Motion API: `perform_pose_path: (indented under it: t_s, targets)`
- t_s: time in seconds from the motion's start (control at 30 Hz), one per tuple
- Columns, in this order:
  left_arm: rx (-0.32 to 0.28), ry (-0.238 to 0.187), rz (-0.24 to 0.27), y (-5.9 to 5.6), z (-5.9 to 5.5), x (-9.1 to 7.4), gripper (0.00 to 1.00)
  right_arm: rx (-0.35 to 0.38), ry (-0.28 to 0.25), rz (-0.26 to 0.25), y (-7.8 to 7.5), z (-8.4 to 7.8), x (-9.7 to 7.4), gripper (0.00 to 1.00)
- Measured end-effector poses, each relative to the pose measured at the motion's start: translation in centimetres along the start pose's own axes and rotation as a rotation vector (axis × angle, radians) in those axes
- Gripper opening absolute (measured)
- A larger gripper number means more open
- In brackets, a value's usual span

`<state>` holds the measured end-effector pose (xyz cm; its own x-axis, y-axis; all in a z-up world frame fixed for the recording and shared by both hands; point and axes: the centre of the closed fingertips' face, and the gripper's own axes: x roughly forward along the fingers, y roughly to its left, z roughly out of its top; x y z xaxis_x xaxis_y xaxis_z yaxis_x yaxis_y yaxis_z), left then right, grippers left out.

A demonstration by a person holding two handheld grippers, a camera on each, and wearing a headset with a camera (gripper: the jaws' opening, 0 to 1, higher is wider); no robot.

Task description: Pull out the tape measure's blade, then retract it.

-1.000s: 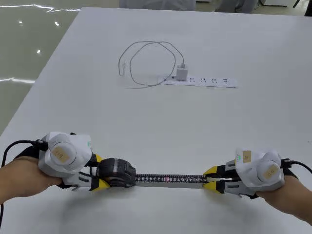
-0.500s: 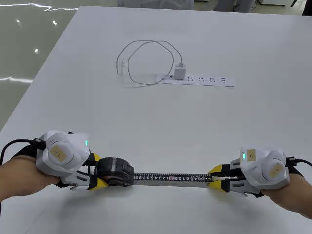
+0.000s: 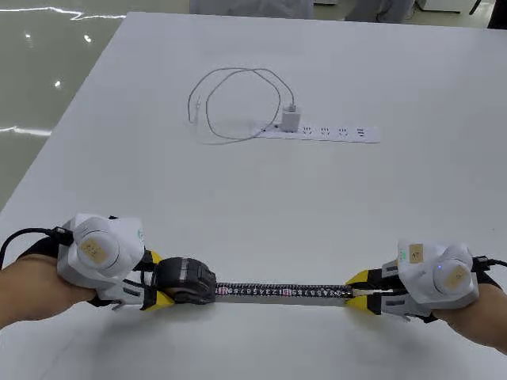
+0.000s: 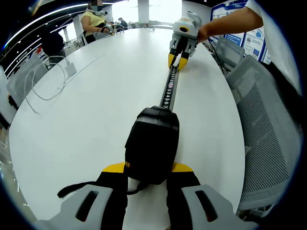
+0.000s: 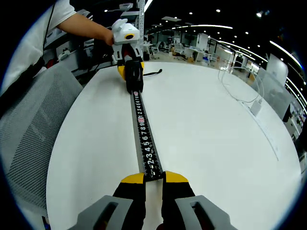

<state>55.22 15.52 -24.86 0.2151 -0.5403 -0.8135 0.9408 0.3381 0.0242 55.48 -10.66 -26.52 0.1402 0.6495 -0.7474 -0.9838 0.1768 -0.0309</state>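
Observation:
A black tape measure case [image 3: 185, 280] lies near the white table's front edge, and my left gripper [image 3: 158, 279] is shut on it. In the left gripper view the case [image 4: 152, 143] sits between the yellow-tipped fingers [image 4: 114, 168]. The dark numbered blade [image 3: 281, 291] runs right from the case, just above the table, to my right gripper [image 3: 356, 289], which is shut on the blade's end. The right gripper view shows the blade [image 5: 144, 139] stretching away to the case [image 5: 133, 75] held by the left gripper [image 5: 128, 67].
A white power strip [image 3: 321, 132] with a plugged-in charger [image 3: 290, 120] and a looped white cable [image 3: 235, 103] lies at the table's middle far side. The table [image 3: 261, 206] drops off at the left to a glossy floor. A mesh chair [image 4: 268, 129] stands beside the table.
My right gripper has moved further right with the blade end, so more blade shows. The left gripper and the case have stayed about where they were.

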Motion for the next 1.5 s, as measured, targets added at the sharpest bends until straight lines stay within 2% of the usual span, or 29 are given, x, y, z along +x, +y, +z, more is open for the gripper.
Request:
perform_pose_path:
  t_s: [0.93, 1.27, 1.5]
  targets:
    - [0.005, 0.001, -0.003, 0.0, 0.0, 0.0, 0.26, 0.002, 0.046, -0.008, -0.4, -2.0, -2.1, 0.07]
    - [0.007, 0.002, -0.001, 0.0, 0.1, 0.1, 0.26, 0.002, 0.057, -0.014, -0.6, -2.2, -2.0, 0.08]
    - [0.003, 0.017, 0.007, -0.2, 0.3, 0.1, 0.27, -0.004, 0.105, -0.008, -0.7, -2.1, -1.8, 0.09]
